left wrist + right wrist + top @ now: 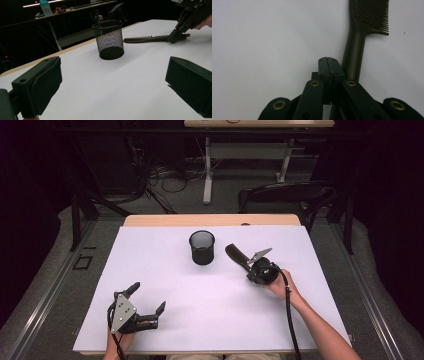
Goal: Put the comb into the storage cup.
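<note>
Two grippers, one comb: your right gripper [251,266] sits clenched, jaws pressed flat together just beside the comb's [355,58] handle, pinching nothing as far as the right gripper view shows. The comb lies flat on the table [210,300], at about three o'clock from the mesh cup [202,247]. You look to be at the pickup step. Next, spread those jaws, straddle the handle, then close. Your left gripper [148,304] waits released at seven o'clock of the cup.
</note>
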`<state>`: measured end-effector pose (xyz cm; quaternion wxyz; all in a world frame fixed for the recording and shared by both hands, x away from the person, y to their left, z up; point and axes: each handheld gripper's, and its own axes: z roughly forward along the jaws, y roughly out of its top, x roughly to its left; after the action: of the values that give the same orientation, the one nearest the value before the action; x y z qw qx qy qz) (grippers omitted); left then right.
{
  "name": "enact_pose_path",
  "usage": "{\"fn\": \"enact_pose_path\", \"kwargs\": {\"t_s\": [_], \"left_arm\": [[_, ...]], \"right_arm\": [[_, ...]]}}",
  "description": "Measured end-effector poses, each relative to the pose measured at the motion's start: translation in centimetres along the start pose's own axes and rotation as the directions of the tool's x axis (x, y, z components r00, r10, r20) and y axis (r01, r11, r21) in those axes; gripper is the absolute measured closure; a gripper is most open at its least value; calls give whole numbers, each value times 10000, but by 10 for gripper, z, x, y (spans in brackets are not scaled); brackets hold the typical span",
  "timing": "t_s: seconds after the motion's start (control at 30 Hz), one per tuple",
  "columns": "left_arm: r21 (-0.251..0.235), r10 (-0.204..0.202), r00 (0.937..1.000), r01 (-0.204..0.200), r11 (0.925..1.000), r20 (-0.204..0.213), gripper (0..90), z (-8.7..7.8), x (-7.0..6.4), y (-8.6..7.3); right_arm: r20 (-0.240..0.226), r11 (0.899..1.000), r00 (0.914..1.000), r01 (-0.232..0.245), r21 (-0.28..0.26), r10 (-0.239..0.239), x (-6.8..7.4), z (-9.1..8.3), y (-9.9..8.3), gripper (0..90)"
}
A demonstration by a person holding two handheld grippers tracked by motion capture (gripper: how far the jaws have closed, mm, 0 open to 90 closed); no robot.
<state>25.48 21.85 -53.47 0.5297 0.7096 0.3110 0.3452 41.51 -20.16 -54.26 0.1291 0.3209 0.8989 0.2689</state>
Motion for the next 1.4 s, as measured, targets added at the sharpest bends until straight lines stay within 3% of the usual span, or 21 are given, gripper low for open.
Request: {"fn": "enact_pose_path", "kwargs": {"t_s": [0.17,0.23,0.47,0.7,1.03,1.4], "left_arm": [[-18,7,10000,-7,10000,24,5,0,0,0],[-20,27,10000,-27,10000,17,5,0,-1,0],[-21,51,10000,-51,10000,76,5,1,0,0],[6,84,9999,-84,10000,117,4,1,-1,0],[-27,65,9999,-64,10000,148,4,1,-1,0],[39,47,9999,-47,10000,109,4,-1,-1,-1]], "right_arm": [[-148,9997,9999,1,-233,-5,2,-8,-1,900],[-218,9994,9996,-201,-288,195,4,-13,-2,866],[-369,9971,9979,-554,-519,535,2,-28,-5,697],[-336,9949,9953,-918,-409,905,2,-38,-6,490],[-331,9960,9955,-891,-42,890,4,-41,0,217],[-335,9945,9941,-1026,203,1032,2,-38,7,114]]}}
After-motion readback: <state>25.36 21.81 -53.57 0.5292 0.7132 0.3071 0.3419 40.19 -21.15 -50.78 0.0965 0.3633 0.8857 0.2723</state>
